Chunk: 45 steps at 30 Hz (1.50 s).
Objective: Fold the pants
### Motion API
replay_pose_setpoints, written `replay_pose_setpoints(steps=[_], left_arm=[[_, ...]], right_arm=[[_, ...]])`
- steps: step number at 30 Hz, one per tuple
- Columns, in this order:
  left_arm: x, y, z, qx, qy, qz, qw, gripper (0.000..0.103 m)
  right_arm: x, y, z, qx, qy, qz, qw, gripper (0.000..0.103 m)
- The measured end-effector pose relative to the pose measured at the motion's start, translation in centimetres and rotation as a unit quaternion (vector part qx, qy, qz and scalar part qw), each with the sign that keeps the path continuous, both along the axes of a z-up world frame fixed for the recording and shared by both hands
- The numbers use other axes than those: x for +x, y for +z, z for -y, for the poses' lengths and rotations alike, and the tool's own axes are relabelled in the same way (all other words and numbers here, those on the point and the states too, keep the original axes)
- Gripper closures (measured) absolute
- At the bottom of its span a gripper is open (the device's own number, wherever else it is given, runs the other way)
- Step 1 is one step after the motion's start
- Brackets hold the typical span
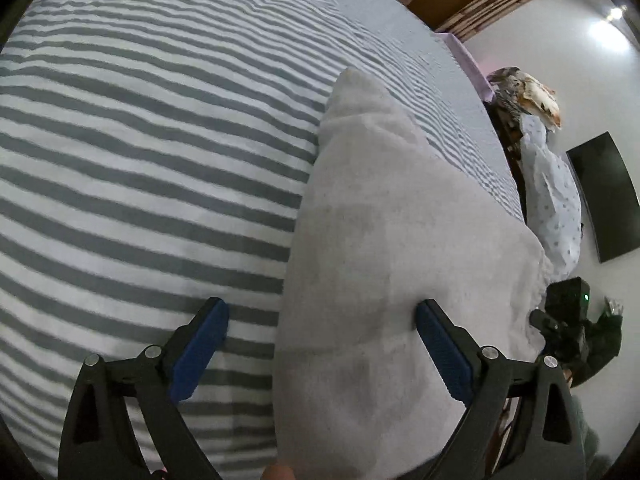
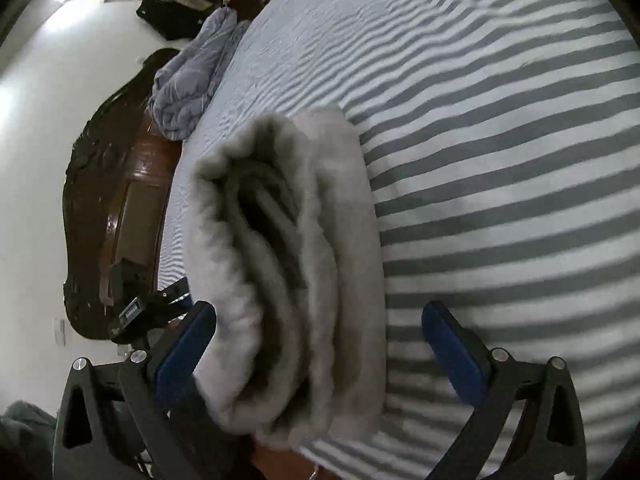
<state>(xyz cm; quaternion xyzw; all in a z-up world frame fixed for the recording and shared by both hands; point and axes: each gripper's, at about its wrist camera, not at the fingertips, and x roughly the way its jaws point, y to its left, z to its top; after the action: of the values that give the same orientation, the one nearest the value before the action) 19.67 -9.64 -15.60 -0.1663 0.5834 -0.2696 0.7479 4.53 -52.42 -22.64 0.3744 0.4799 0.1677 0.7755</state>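
Striped bed (image 2: 500, 160) bears folded pants (image 2: 288, 272) beside crumpled blanket (image 2: 188, 88).

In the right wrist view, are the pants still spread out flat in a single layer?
No. The pants lie on the striped bed cover as a thick bundle, with several stacked folded layers showing at the open end.

Your pants (image 1: 392, 240) are a pale, fuzzy grey-white, and the right wrist view shows darker grey shadow between their stacked folds. The bed cover (image 1: 140, 160) under them carries grey and white stripes. Your left gripper (image 1: 322, 334) and right gripper (image 2: 320, 336) are black with blue pads on the jaws. The headboard (image 2: 120, 208) is glossy dark brown wood. The wall (image 2: 36, 160) is white, and the screen (image 1: 608, 196) on it is black.
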Motion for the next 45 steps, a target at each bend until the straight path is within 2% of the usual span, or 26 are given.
replay_pose_setpoints(steps=[3, 4, 5, 7, 8, 10, 11, 12, 15, 18, 23, 28, 32, 34, 36, 38, 39, 40, 42, 45], left_arm=[[0.3, 0.0, 0.9, 0.009, -0.006, 0.021, 0.9997, 0.007], [0.4, -0.1, 1.3, 0.015, -0.005, 0.022, 0.9996, 0.007], [0.4, 0.1, 1.6, 0.020, -0.002, 0.027, 0.9994, 0.009], [0.4, 0.1, 2.2, 0.022, -0.001, 0.026, 0.9994, 0.024], [0.4, 0.3, 2.5, 0.016, -0.003, 0.027, 0.9995, 0.043], [0.3, 0.7, 2.8, 0.004, 0.002, 0.028, 0.9996, 0.054], [0.1, 1.0, 3.0, 0.000, -0.003, 0.036, 0.9993, 0.063], [-0.1, 1.2, 3.2, 0.001, -0.007, 0.044, 0.9990, 0.068], [-0.4, 1.8, 3.2, 0.004, -0.012, 0.063, 0.9979, 0.076], [-0.2, 2.1, 2.1, -0.028, 0.005, 0.049, 0.9984, 0.081], [0.8, 5.1, 1.7, -0.044, 0.010, 0.078, 0.9959, 0.082], [4.8, 8.9, -0.3, -0.061, 0.036, 0.117, 0.9905, 0.082], [9.5, 10.7, -1.2, -0.037, 0.040, 0.150, 0.9873, 0.082], [11.7, 10.1, -1.1, -0.023, 0.033, 0.155, 0.9872, 0.081], [13.6, 8.2, -0.6, 0.005, 0.020, 0.145, 0.9892, 0.080], [15.2, 4.9, 0.3, 0.056, 0.007, 0.119, 0.9913, 0.079], [15.6, 3.1, 0.7, 0.089, 0.006, 0.111, 0.9899, 0.077], [15.8, 1.7, 0.9, 0.103, 0.005, 0.111, 0.9885, 0.069], [15.3, 0.9, 0.7, 0.105, 0.014, 0.132, 0.9855, 0.054], [15.5, 0.8, 0.2, 0.097, 0.029, 0.131, 0.9861, 0.047]], right_arm=[[1.4, 0.1, -0.8, -0.005, 0.012, 0.016, 1.000, 0.002], [1.8, 0.1, -1.2, 0.002, 0.014, 0.021, 1.000, 0.010], [2.5, -0.1, -1.5, 0.004, 0.010, 0.013, 1.000, 0.014], [3.3, -0.2, -2.0, 0.001, 0.003, 0.007, 1.000, 0.023], [3.5, -0.3, -2.4, -0.005, -0.001, 0.002, 1.000, 0.026], [3.2, -0.1, -2.4, 0.009, -0.016, 0.003, 1.000, 0.041], [2.9, 0.3, -2.6, 0.008, -0.018, 0.006, 1.000, 0.044], [2.7, 0.7, -2.8, 0.002, -0.017, 0.009, 1.000, 0.051], [2.9, 2.4, -3.8, -0.012, -0.023, 0.017, 1.000, 0.057], [3.5, 4.7, -4.7, -0.004, -0.027, 0.031, 0.999, 0.060], [5.5, 9.0, -6.8, -0.018, -0.007, 0.055, 0.998, 0.061], [9.8, 12.1, -7.6, -0.013, 0.007, 0.091, 0.996, 0.061], [14.8, 12.4, -7.1, 0.004, 0.007, 0.101, 0.995, 0.061], [17.7, 10.9, -6.6, -0.001, 0.005, 0.087, 0.996, 0.060], [19.6, 9.1, -6.2, -0.026, -0.002, 0.062, 0.998, 0.057], [21.4, 6.2, -6.0, -0.085, -0.011, 0.012, 0.996, 0.049], [21.7, 4.9, -5.9, -0.109, -0.022, -0.010, 0.994, 0.041], [21.8, 4.0, -5.6, -0.114, -0.031, -0.014, 0.993, 0.035], [21.5, 3.6, -5.0, -0.093, -0.038, 0.002, 0.995, 0.032], [21.0, 4.5, -5.4, -0.133, -0.039, 0.006, 0.990, 0.026]])
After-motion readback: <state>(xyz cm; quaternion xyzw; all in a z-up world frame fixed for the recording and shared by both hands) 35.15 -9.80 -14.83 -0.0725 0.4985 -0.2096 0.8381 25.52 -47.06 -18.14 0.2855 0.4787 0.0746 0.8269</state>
